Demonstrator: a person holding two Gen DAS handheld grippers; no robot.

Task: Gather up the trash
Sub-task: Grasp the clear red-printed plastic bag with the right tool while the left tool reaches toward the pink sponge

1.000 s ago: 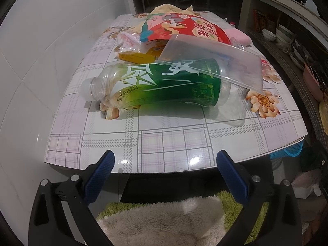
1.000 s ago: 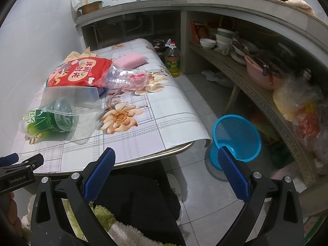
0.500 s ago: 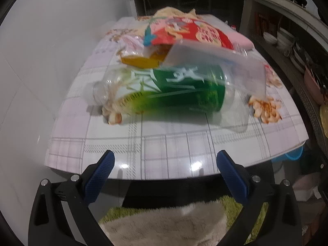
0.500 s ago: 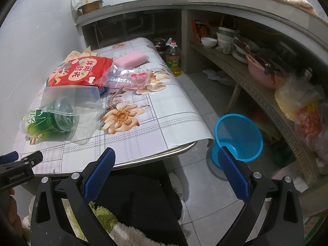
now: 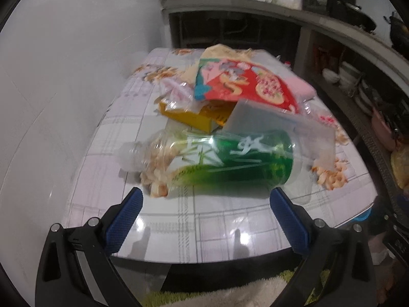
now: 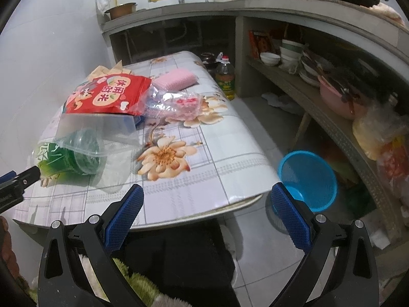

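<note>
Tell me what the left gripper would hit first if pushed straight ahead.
Probably the green-labelled plastic bottle lying on its side, directly ahead of the open left gripper; depth is uncertain.

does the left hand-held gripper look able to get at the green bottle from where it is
Probably yes. The left hand-held gripper is open, and the green bottle lies on its side just ahead with bare tablecloth between. A clear plastic bag drapes over its far end.

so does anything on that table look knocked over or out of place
Yes: the green-labelled plastic bottle lies on its side, uncapped, with a clear plastic sheet draped over it. Behind it, the red snack bag rests askew on a yellow box.
</note>
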